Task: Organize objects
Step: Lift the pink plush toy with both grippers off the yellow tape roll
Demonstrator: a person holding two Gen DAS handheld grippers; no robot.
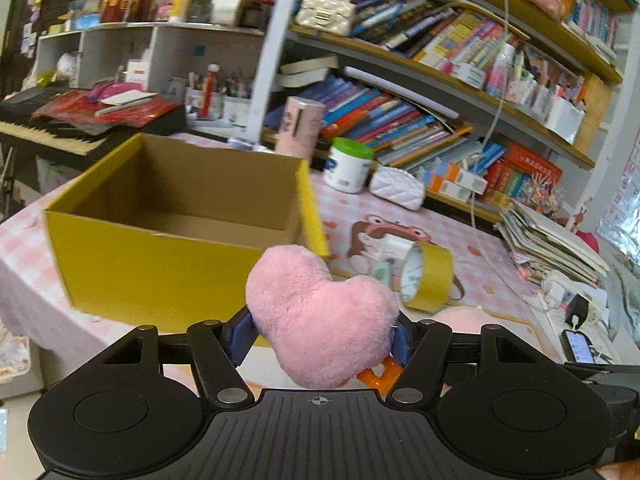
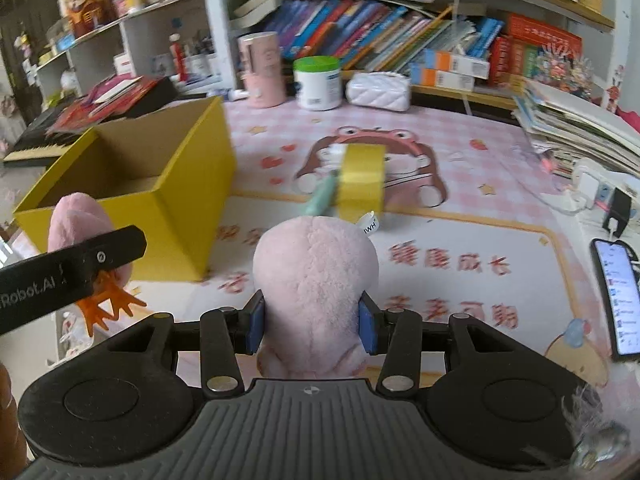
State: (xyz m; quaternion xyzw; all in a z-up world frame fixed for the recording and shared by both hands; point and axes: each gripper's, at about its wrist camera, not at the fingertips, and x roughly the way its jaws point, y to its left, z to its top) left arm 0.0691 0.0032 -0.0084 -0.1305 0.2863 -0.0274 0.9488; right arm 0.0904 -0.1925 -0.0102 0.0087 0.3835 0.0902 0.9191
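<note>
Left gripper point(image 1: 322, 334) clamps the pink heart plush point(image 1: 320, 316) and right gripper point(image 2: 312, 322) pinches a pale plush toy point(image 2: 316, 280), both carried near the yellow box point(image 1: 160, 216), probably for dropping in.

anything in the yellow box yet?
The yellow box shows a bare cardboard floor at the back and no items. Its near wall hides the front strip of the floor in both views. The pink heart is outside it, in the left gripper.
</note>
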